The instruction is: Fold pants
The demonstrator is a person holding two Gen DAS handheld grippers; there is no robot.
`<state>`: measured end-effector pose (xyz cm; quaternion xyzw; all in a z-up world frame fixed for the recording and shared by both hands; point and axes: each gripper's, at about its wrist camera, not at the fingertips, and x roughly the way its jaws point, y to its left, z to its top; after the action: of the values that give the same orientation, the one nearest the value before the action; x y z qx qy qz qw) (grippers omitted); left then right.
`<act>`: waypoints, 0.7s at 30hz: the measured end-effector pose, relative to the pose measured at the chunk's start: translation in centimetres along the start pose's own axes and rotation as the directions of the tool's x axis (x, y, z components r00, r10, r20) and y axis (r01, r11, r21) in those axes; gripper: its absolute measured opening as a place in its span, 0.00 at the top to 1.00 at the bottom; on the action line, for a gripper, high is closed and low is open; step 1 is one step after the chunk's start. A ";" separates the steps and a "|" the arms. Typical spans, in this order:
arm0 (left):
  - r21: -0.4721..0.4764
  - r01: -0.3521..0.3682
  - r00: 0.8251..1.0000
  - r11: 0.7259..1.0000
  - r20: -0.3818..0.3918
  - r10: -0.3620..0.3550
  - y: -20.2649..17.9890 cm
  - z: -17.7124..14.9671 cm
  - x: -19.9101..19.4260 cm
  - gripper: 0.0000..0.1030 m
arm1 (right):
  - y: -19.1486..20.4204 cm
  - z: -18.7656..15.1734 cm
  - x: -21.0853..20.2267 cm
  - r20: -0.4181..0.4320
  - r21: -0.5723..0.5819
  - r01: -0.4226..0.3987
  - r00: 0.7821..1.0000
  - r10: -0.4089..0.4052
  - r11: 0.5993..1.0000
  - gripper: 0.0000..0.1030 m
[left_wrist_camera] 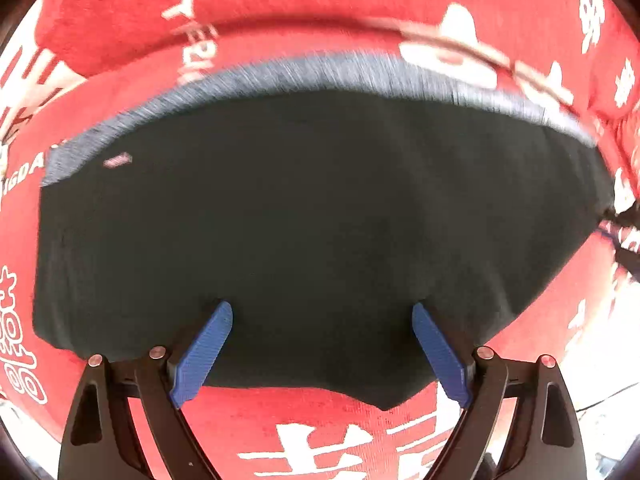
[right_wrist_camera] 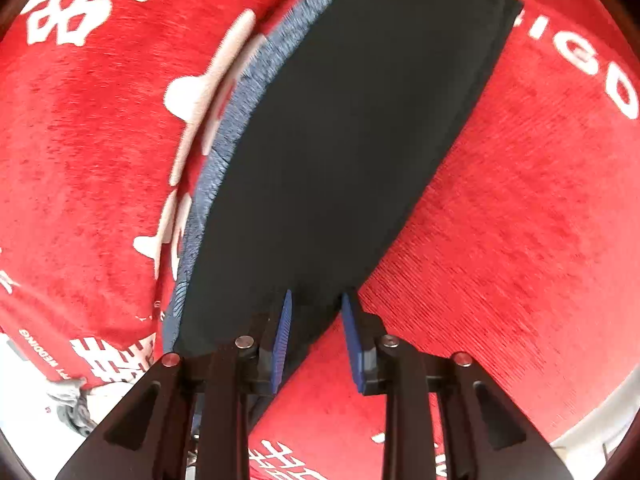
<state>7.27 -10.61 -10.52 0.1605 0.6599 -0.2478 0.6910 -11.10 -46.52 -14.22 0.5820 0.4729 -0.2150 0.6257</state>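
Left gripper: my left gripper [left_wrist_camera: 322, 308] has its jaws spread wide, both blue pads [left_wrist_camera: 202, 354] over the near part of the dark pants [left_wrist_camera: 320, 208], nothing pinched between them.
Left hand pose: I point it forward and down at the cloth; I cannot tell whether the fingertips touch the fabric or sit just above it.
Right gripper: my right gripper [right_wrist_camera: 316, 296] has its jaws narrowed to a small gap, a corner of the pants [right_wrist_camera: 340, 140] lying between the pads [right_wrist_camera: 282, 344]; whether they actually clamp it I cannot tell.
Right hand pose: aimed along the length of the garment, which runs away from the fingers as a long dark band.
Pants: folded, lying flat on the red cloth [left_wrist_camera: 120, 20], with a blue-grey ribbed waistband [left_wrist_camera: 320, 72] along the far edge in the left view and along the left edge [right_wrist_camera: 224, 152] in the right view.
Red cloth: printed with white characters and letters [right_wrist_camera: 84, 4], covering the surface under everything.
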 end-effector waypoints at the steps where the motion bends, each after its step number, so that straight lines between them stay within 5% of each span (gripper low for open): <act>1: 0.025 -0.023 0.999 0.999 0.023 0.022 -0.4 -0.4 0.1 0.10 | 0.8 0.1 -0.3 0.014 -0.048 0.015 1.000 -0.014 0.999 0.88; 5: 0.024 -0.028 0.999 0.999 0.043 0.027 -0.3 -0.9 0.3 0.08 | 1.6 -0.3 0.1 0.029 -0.181 0.150 0.989 -0.147 0.972 0.94; 7: 0.025 -0.028 0.999 0.999 0.035 0.027 0.1 -1.0 0.4 0.08 | 1.1 -0.2 -0.1 0.024 -0.157 0.130 0.991 -0.128 0.979 0.93; 9: 0.028 -0.025 0.999 0.999 0.038 0.024 -0.1 -1.0 0.1 0.08 | 1.6 -0.4 -0.8 0.048 -0.136 0.174 0.985 -0.169 0.975 0.69; 13: 0.026 -0.019 0.998 0.999 0.053 0.018 -0.5 -1.2 0.2 0.08 | 6.1 -1.9 -1.6 -0.006 -0.257 0.111 0.993 -0.116 0.960 0.66; 16: 0.028 -0.010 0.998 1.000 0.058 0.008 -0.2 -1.3 -0.2 0.08 | 12.3 -3.6 0.4 -0.091 -0.446 0.040 0.992 -0.089 0.894 0.66; 21: -0.046 -0.047 0.982 0.998 0.180 0.055 4.0 -0.7 -3.4 0.08 | 26.2 -9.0 8.1 -0.284 -0.732 -0.135 0.951 -0.119 0.668 0.63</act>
<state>8.91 -6.49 -7.58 0.1399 0.5950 -0.2298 0.7574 11.03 -29.78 -6.17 0.3044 0.6079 0.0928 0.7275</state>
